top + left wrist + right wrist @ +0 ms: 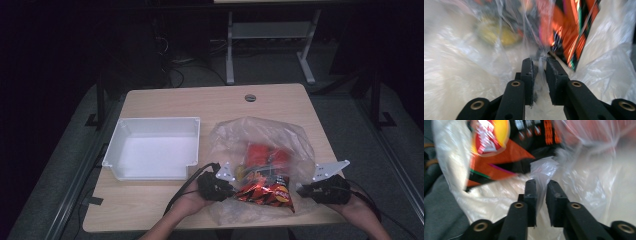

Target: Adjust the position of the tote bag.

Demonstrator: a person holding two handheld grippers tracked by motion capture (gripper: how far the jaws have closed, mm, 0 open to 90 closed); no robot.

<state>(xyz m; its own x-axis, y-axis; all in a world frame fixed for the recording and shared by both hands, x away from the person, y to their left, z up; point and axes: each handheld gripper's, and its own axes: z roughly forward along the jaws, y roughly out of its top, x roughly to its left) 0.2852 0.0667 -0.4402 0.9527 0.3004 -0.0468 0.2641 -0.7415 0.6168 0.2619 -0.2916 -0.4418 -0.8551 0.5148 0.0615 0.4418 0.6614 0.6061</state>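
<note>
A clear plastic bag (260,131) lies on the wooden table (165,102), right of centre. Inside it are an orange-and-black chip packet (265,192), a red package (264,154) and a small yellow item (241,171). My left gripper (233,188) is at the bag's near left edge and my right gripper (300,190) at its near right edge. In the left gripper view the jaws (539,61) stand slightly apart with a strand of bag film (540,65) loose between them. In the right gripper view the jaws (541,182) also show a gap around a fold of film (542,168).
An empty white bin (155,147) sits left of the bag. A round cable hole (250,97) is near the table's far edge. Beyond the table stand white desk legs (230,45) on a dark floor. The table's near edge runs just under my hands.
</note>
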